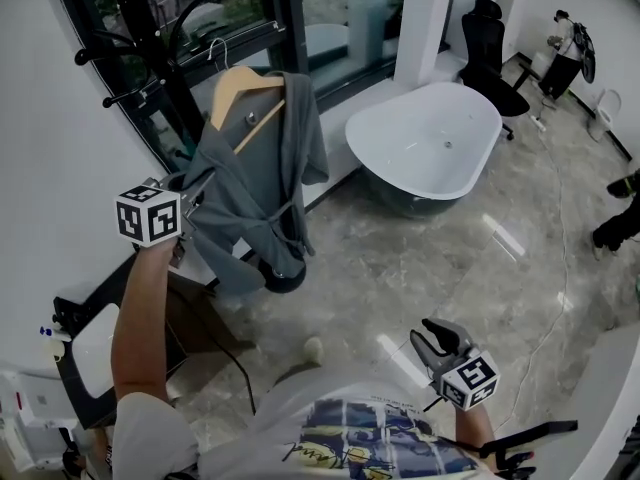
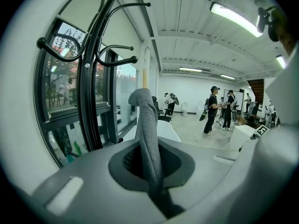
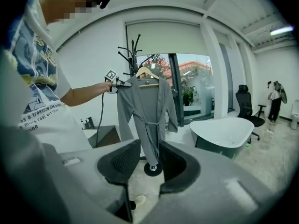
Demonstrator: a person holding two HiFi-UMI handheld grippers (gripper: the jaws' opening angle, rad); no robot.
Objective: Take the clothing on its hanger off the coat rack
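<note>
A grey robe (image 1: 262,168) hangs on a wooden hanger (image 1: 240,83) beside the black coat rack (image 1: 150,38). My left gripper (image 1: 195,193) is raised to the robe's shoulder. In the left gripper view it (image 2: 152,157) is shut on a fold of the grey robe (image 2: 148,125), with the hanger's neck (image 2: 145,78) above. The hanger's hook (image 2: 145,55) sits close to a rack arm tip (image 2: 134,59); I cannot tell whether it rests on it. My right gripper (image 1: 440,343) is held low near the person's body. Its jaws (image 3: 149,160) stand open with nothing between them, and the robe (image 3: 147,111) is far ahead.
A white bathtub (image 1: 425,138) stands right of the rack. The rack's round black base (image 1: 283,276) is on the marble floor under the robe. A dark side table (image 1: 200,318) stands by the wall below my left arm. A black office chair (image 1: 490,53) is beyond the tub.
</note>
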